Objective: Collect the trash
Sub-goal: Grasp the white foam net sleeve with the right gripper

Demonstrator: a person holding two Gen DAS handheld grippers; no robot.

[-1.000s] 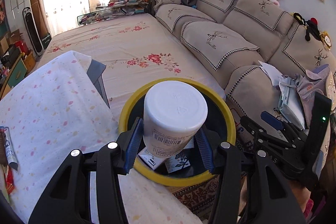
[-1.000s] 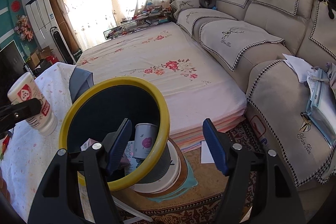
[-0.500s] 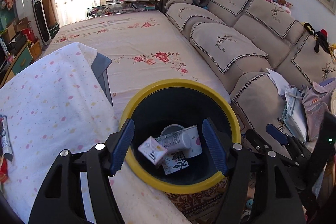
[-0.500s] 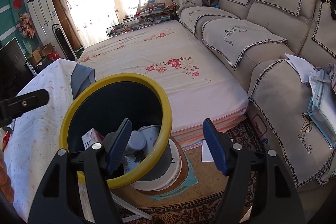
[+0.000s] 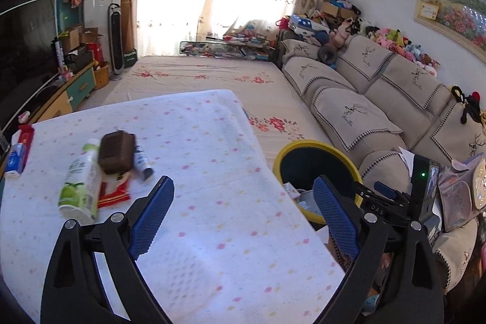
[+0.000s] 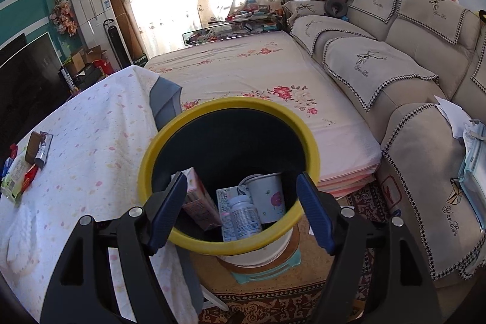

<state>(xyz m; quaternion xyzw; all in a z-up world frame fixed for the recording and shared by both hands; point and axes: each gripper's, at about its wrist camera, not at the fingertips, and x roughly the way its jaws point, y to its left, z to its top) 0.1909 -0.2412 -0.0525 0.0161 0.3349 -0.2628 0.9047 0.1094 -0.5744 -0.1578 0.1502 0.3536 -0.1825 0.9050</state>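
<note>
The left gripper [image 5: 243, 211] hangs empty over the near part of the cloth-covered table [image 5: 212, 233], its jaws spread wide, having just been opening, with nothing between them. The remaining trash sits well off at about ten o'clock in its view: a green-labelled bottle [image 5: 79, 187] lying on its side, a brown block [image 5: 118, 152] resting partly on top of it, a small tube [image 5: 142, 161] and a red wrapper [image 5: 114, 193] tucked under the pile. That stacking is the likely trouble — a grab at the bottle could tip the block off or set the round bottle rolling toward the table edge, and the flat wrapper may slip out from blunt pads.

The right gripper [image 6: 243, 211] points steeply down into the yellow-rimmed bin [image 6: 231, 245] at twelve o'clock, jaws apart and clamped on nothing. Inside lie a white bottle [image 6: 244, 217], a cup [image 6: 268, 198] and a pink carton [image 6: 197, 199]. Held this close to the rim, it could knock the bin — its perch on a low stand looks none too steady.
</note>
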